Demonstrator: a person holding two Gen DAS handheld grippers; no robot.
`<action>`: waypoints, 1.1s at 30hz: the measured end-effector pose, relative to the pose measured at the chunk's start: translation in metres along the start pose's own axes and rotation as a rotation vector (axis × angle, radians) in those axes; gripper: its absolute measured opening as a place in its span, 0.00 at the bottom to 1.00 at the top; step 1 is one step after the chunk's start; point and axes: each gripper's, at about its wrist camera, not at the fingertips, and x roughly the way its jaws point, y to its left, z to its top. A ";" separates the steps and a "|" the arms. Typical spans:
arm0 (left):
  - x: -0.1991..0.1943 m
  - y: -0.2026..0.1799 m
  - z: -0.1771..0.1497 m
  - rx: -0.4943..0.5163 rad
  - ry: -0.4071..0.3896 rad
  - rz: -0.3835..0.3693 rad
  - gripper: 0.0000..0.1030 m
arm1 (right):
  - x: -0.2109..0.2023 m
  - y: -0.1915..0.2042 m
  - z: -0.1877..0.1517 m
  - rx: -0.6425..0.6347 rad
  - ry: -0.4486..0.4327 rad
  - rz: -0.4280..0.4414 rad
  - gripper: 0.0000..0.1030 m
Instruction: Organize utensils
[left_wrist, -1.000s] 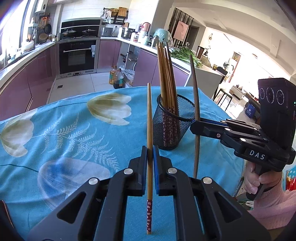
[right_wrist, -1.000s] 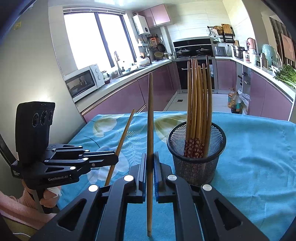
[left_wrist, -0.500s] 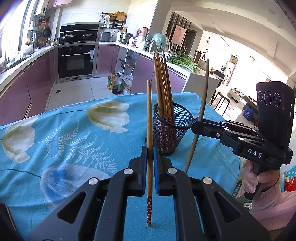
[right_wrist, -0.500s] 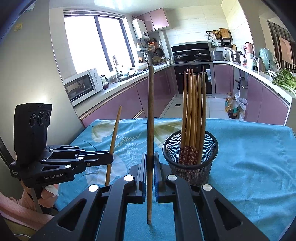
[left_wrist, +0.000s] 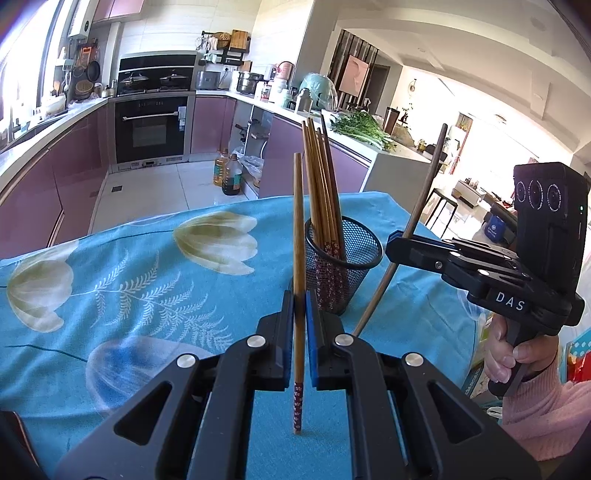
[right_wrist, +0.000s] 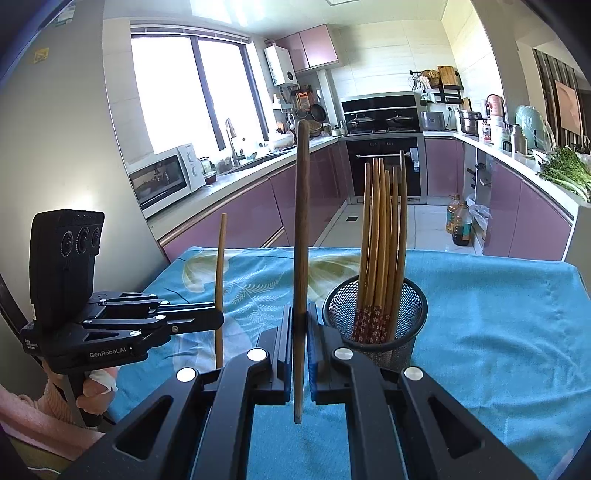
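A black mesh cup (left_wrist: 343, 266) (right_wrist: 375, 319) stands on the blue tablecloth (left_wrist: 129, 280) and holds several wooden chopsticks (left_wrist: 321, 192) (right_wrist: 382, 236) upright. My left gripper (left_wrist: 299, 306) is shut on a light brown chopstick (left_wrist: 298, 229) with a patterned lower end, held upright in front of the cup. My right gripper (right_wrist: 301, 321) is shut on a darker brown chopstick (right_wrist: 301, 229), also upright, left of the cup. Each gripper appears in the other view: the right gripper (left_wrist: 397, 245) at the right, the left gripper (right_wrist: 218, 317) at the left.
The table stands in a kitchen with purple cabinets, an oven (left_wrist: 151, 129) and a microwave (right_wrist: 166, 177) behind. Oil bottles (left_wrist: 227, 173) sit on the floor. A person's hand (left_wrist: 517, 354) in a pink sleeve holds the right grip. The cloth (right_wrist: 498, 314) lies bare right of the cup.
Both grippers drew back a little from the cup, which looks smaller and farther. In the left wrist view the dark chopstick has tilted, top leaning right. Both grips stayed shut.
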 end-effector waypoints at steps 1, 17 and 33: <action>-0.001 0.000 0.000 0.001 -0.003 0.001 0.07 | 0.000 -0.001 0.001 0.000 -0.001 0.002 0.06; -0.010 -0.003 0.009 0.008 -0.031 0.004 0.07 | -0.006 0.002 0.012 -0.012 -0.040 -0.009 0.06; -0.016 -0.007 0.017 0.029 -0.044 0.008 0.07 | -0.013 0.004 0.015 -0.024 -0.059 -0.017 0.06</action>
